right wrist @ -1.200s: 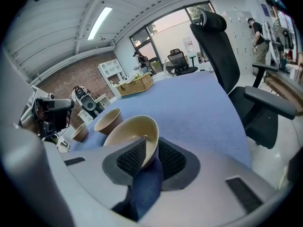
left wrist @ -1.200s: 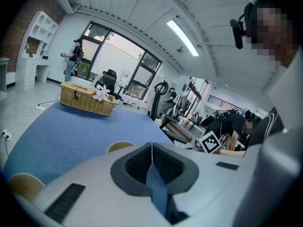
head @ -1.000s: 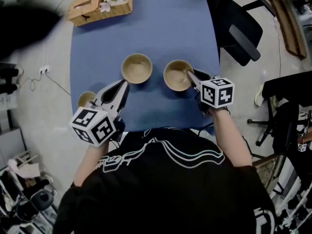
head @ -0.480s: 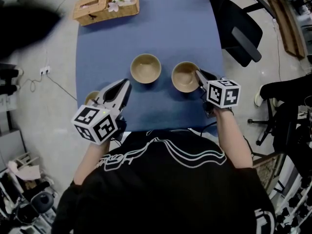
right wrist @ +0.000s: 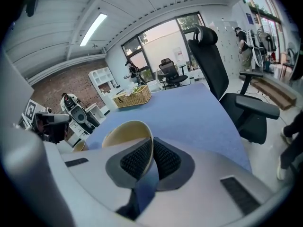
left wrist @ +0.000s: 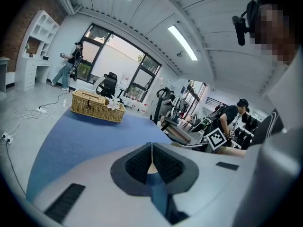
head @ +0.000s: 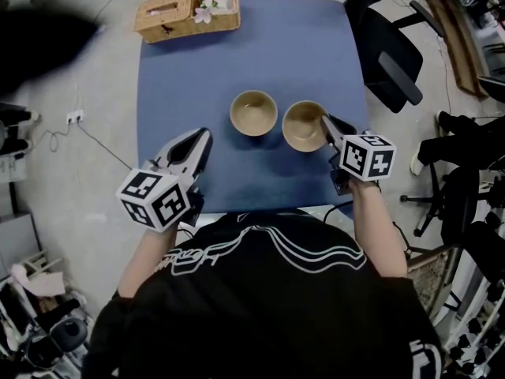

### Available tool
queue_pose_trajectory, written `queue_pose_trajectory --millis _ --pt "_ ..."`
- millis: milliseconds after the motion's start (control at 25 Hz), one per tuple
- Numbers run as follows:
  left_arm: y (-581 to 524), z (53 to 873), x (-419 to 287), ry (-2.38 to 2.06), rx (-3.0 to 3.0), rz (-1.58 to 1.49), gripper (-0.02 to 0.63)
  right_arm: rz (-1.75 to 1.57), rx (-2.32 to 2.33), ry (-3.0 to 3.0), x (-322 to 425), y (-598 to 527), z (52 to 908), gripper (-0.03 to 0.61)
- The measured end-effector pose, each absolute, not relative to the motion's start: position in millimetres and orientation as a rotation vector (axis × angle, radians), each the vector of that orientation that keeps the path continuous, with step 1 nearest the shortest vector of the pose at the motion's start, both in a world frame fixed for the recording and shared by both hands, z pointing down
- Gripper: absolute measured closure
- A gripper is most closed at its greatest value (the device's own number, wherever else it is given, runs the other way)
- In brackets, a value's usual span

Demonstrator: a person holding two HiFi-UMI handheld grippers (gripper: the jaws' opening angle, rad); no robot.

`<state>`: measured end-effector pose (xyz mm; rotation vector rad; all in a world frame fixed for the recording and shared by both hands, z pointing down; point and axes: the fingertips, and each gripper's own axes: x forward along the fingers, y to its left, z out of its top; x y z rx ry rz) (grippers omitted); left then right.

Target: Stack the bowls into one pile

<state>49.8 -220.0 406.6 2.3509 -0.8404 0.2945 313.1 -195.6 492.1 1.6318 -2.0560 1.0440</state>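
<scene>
Two tan bowls show on the blue table (head: 237, 54) in the head view. My right gripper (head: 325, 125) is shut on the near right rim of the right bowl (head: 303, 125); in the right gripper view the thin rim of this bowl (right wrist: 124, 135) is pinched between the pads. The other bowl (head: 253, 113) stands free just left of it and shows again as a low tan edge (right wrist: 78, 145). My left gripper (head: 202, 137) hovers over the table's near left part, jaws together. A tan sliver (left wrist: 151, 167) shows in the gap behind its pads; I cannot tell what it is.
A wicker basket (head: 185, 10) with pale flowers sits at the table's far left corner. A black office chair (head: 390, 54) stands close to the table's right edge. Cables lie on the floor at the left. People stand in the room's background.
The right bowl, gripped by my right gripper, has moved left, close to the middle bowl. A third small bowl beside my left gripper is no longer visible; the gripper now covers that spot.
</scene>
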Motion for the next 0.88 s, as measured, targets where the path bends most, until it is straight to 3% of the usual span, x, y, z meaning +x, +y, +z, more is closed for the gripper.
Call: queue_pose_trajectory --millis 880 --pt "-194.6 395.4 -86.8 -1.069 2.283 0.184 0.584 0.899 1.386 -2.285 158.5 -214.7 444.8 0.537"
